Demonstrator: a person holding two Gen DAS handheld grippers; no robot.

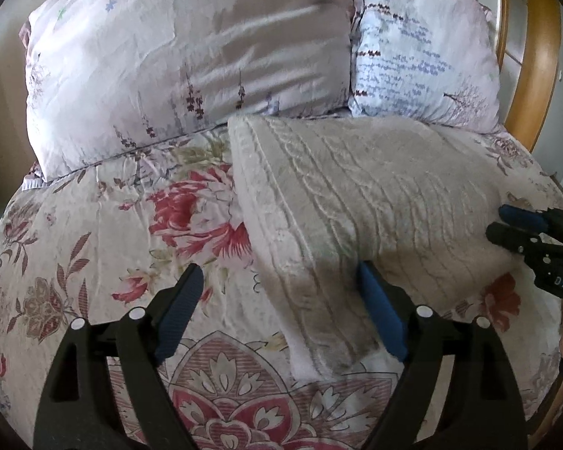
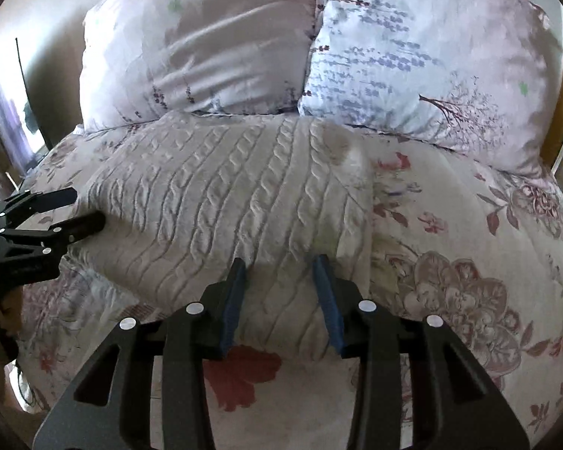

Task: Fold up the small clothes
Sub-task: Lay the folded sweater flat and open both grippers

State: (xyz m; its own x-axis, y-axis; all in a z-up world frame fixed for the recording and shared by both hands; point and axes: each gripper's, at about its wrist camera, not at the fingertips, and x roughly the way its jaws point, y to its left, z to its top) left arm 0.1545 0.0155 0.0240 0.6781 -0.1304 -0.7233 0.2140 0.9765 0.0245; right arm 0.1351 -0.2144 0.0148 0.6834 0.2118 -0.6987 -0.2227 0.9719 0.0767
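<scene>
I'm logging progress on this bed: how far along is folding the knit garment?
Done: the cable-knit garment already lies as a compact folded rectangle on the floral bedspread. In hand: nothing; the left gripper and right gripper are open at its near edge. Left: perhaps another fold or tidying.

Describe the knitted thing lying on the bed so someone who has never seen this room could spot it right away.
Start at the two pale printed pillows at the head of the bed, then drop onto the floral bedspread just in front of them. There lies the pale grey cable-knit garment, folded into a rough rectangle. It is the only plain fabric, with raised rope-like ridges, where everything around it is smooth and printed.
</scene>
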